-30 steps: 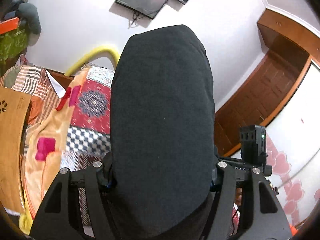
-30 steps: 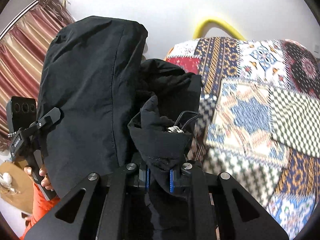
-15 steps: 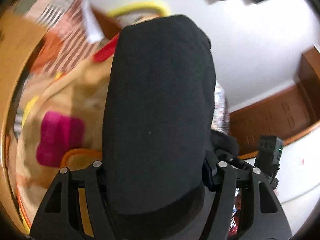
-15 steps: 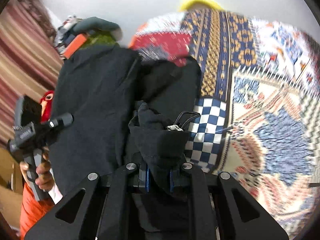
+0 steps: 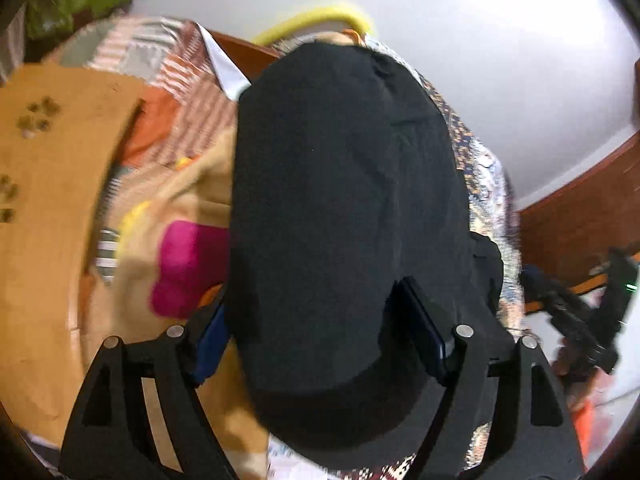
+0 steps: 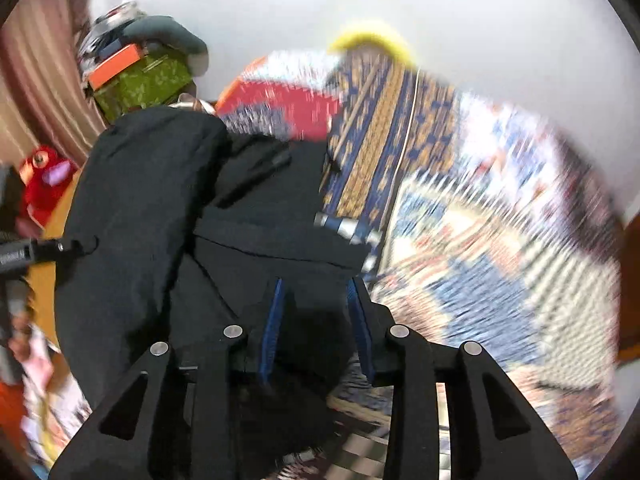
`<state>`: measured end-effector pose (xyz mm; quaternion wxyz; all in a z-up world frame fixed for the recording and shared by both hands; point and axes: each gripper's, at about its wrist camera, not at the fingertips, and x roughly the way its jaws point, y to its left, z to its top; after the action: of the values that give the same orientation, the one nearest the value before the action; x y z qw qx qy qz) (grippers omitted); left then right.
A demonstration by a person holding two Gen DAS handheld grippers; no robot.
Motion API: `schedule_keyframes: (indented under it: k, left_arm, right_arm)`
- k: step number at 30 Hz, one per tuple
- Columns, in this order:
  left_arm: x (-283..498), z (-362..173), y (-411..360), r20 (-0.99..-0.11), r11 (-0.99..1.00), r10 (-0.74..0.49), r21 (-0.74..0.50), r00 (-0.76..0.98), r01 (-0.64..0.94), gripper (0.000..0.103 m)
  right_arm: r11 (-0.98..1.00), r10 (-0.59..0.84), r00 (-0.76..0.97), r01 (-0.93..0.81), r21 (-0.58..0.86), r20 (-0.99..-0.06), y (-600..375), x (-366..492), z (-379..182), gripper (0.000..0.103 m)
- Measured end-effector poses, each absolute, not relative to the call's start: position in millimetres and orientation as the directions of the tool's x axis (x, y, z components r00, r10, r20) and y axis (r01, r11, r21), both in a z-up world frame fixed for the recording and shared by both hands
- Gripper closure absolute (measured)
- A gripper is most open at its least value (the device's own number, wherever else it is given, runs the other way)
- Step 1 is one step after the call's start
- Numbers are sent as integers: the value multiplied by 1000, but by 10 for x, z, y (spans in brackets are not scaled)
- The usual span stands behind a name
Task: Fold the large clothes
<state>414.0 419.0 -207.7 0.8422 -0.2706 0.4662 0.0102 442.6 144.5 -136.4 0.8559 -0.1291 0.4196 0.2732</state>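
A large black garment (image 5: 344, 208) fills the middle of the left wrist view and hangs over the patchwork bedspread (image 6: 480, 240). My left gripper (image 5: 320, 332) has its jaws wide apart with the black cloth draped between them. In the right wrist view the same garment (image 6: 168, 232) lies folded and bunched at left and centre. My right gripper (image 6: 316, 328) has its blue-padded jaws parted, with the black cloth lying between them. The left gripper's body (image 6: 24, 252) shows at the left edge of the right wrist view.
A wooden board (image 5: 52, 200) stands at the left. A yellow and pink blanket (image 5: 180, 256) lies beside the garment. A green box (image 6: 140, 80) and a red plush toy (image 6: 44, 184) sit at the back left. A yellow tube (image 5: 316, 20) runs along the white wall.
Both grippers have swung down toward the bed. The right jaws, earlier pinched on the bunched cloth, now stand wider apart. The view is motion-blurred.
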Motion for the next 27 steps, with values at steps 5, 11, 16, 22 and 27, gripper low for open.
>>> schedule_keyframes:
  k: [5, 11, 16, 22, 27]
  left_arm:
    - [3764, -1619, 3935, -726, 909, -151, -369, 671, -195, 25]
    - [3778, -1771, 3415, -771, 974, -90, -200, 630, -107, 25]
    - [3873, -2060, 3240, -793, 991, 47, -40, 608, -129, 16]
    - [3606, -1683, 3275, -731, 977, 45, -109, 681, -181, 16]
    - [3302, -1196, 3148, -675, 970, 42, -150, 737, -193, 16]
  right_arm:
    - [723, 534, 451, -682, 109, -715, 1552, 4035, -1015, 57]
    - [671, 510, 389, -738, 73, -767, 1934, 3760, -1394, 55]
    - [699, 518, 302, -689, 192, -800, 1773, 3904, -1818, 55]
    - [702, 549, 361, -689, 181, -754, 1465, 3802, -1351, 55]
    - [690, 597, 411, -701, 181, -689, 1190, 3552, -898, 55]
